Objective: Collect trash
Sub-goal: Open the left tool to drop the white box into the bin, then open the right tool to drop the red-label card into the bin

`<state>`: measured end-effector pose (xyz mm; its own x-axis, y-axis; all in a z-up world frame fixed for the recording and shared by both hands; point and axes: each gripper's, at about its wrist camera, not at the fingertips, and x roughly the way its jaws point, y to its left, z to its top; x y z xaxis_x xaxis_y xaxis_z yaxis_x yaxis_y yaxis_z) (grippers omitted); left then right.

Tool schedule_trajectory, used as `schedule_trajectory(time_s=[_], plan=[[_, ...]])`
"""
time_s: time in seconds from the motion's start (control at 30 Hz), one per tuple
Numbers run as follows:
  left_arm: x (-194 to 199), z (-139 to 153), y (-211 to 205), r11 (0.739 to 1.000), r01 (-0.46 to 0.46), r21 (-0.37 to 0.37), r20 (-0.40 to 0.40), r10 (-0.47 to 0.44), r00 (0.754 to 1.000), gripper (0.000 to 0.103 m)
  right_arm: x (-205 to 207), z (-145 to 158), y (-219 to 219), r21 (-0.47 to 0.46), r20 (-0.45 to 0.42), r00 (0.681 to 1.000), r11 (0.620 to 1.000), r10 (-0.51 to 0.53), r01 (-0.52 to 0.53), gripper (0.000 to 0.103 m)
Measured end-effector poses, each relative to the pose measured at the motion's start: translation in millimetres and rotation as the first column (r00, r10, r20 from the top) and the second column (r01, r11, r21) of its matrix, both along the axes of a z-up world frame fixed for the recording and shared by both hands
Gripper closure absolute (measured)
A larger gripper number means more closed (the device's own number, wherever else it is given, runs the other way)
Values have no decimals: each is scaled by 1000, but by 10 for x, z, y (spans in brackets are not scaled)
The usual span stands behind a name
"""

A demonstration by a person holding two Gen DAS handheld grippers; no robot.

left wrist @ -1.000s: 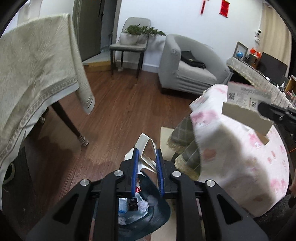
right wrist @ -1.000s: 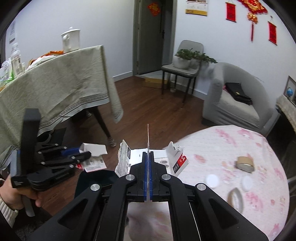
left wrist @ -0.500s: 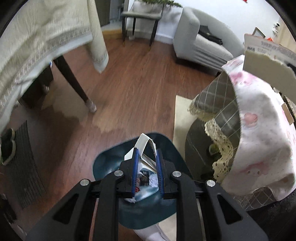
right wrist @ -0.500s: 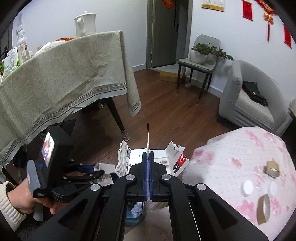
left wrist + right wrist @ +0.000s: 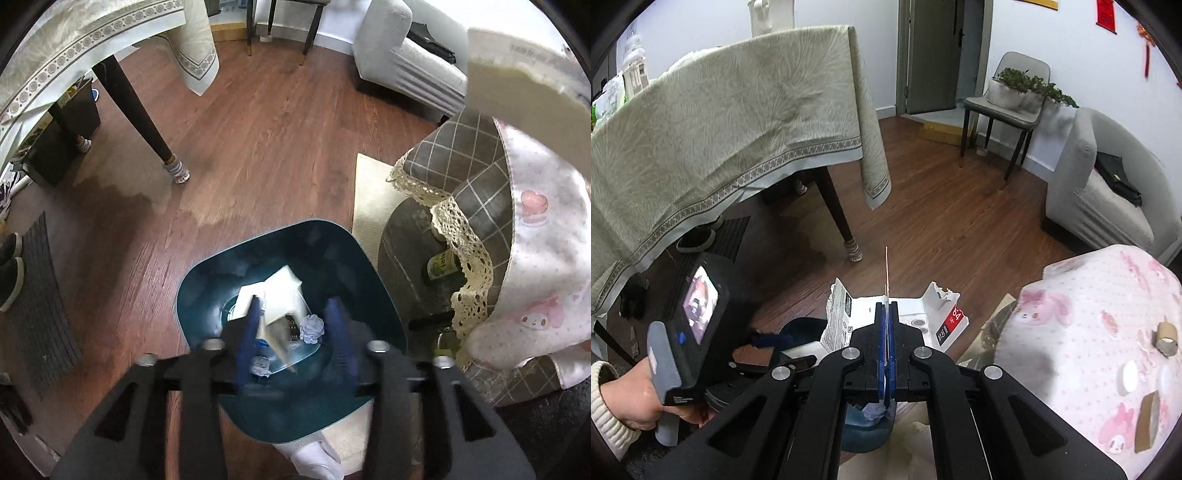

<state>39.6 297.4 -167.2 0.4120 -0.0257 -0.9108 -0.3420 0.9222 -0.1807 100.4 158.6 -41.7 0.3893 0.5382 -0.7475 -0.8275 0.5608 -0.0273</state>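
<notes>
1. Bin (image 5: 373, 280): dark teal, on the wood floor (image 5: 258, 140) beside the draped round table (image 5: 535, 266). Holds a white carton (image 5: 284, 291) and crumpled paper balls (image 5: 312, 328).
2. Left gripper (image 5: 295, 332): directly over the bin, fingers spread wide, nothing between them; the carton lies below in the bin.
3. Right gripper (image 5: 886, 325): fingers pressed together on a thin edge of a flattened white box (image 5: 908, 321), held above the floor near the table edge.
</notes>
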Motion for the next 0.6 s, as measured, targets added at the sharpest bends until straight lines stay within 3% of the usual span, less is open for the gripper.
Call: schedule_trajectory(time_s=[0.33,0.6], plan=[[-140,286,131,999,-42,19,106,40,994,42,-10,-205,170,-40,-31,999,999,12,-13,102],[-414,863,291,986,-138,98,282,106,954,45,-47,-528,332,-103,-60,998,994,30,-36,102]])
